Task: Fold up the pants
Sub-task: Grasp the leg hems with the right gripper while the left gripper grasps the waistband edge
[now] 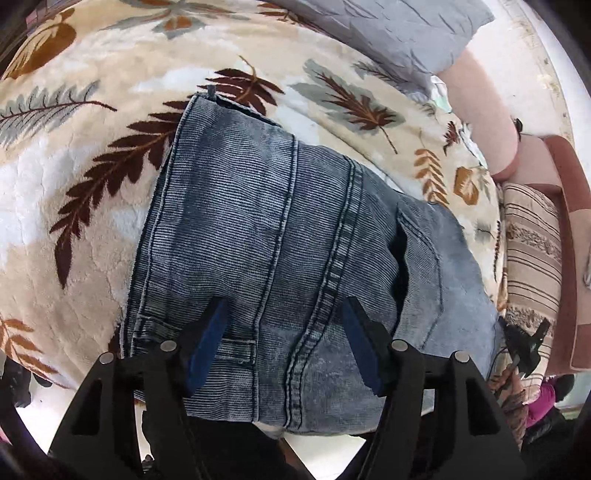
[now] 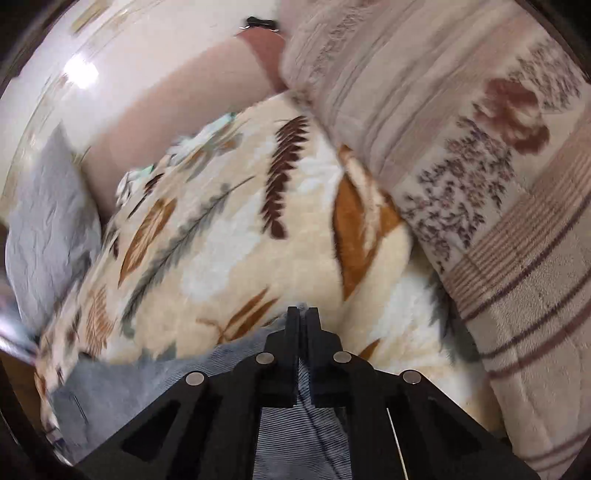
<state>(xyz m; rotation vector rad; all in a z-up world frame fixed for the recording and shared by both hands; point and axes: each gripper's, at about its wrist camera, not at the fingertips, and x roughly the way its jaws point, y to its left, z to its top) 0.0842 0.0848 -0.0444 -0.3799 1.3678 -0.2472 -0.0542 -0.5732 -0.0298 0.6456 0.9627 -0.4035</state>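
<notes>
Hovering over the folded blue-grey denim pants (image 1: 280,236), the left tool (image 1: 284,321) has its two blue-padded fingers (image 1: 208,339) spread wide, with nothing between them. Both pads sit above the waistband end of the jeans, one on either side of the thick double-stitched seam that runs toward the far side.

The pants lie as a compact folded bundle on a cream fleece blanket with brown, orange and grey leaf print (image 1: 92,147), at the near edge of the bed. A belt loop and a pocket opening show on the near and right parts of the denim, and the far end finishes in a square corner with a small tab sticking up.

The right tool (image 2: 303,314) is a different story: its black fingers are pressed together with only a sliver between them, and striped denim (image 2: 295,435) runs up between the finger bases right beneath the camera, so it looks clamped on an edge of the pants. That view is motion-blurred, so the exact bite point is hard to make out.

Off to the right is a beige striped plush blanket with floral bands (image 2: 480,184), bunched against the leaf one. A crinkled grey pillow (image 1: 388,33) sits at the far side, beside a pinkish padded headboard (image 1: 480,107).
</notes>
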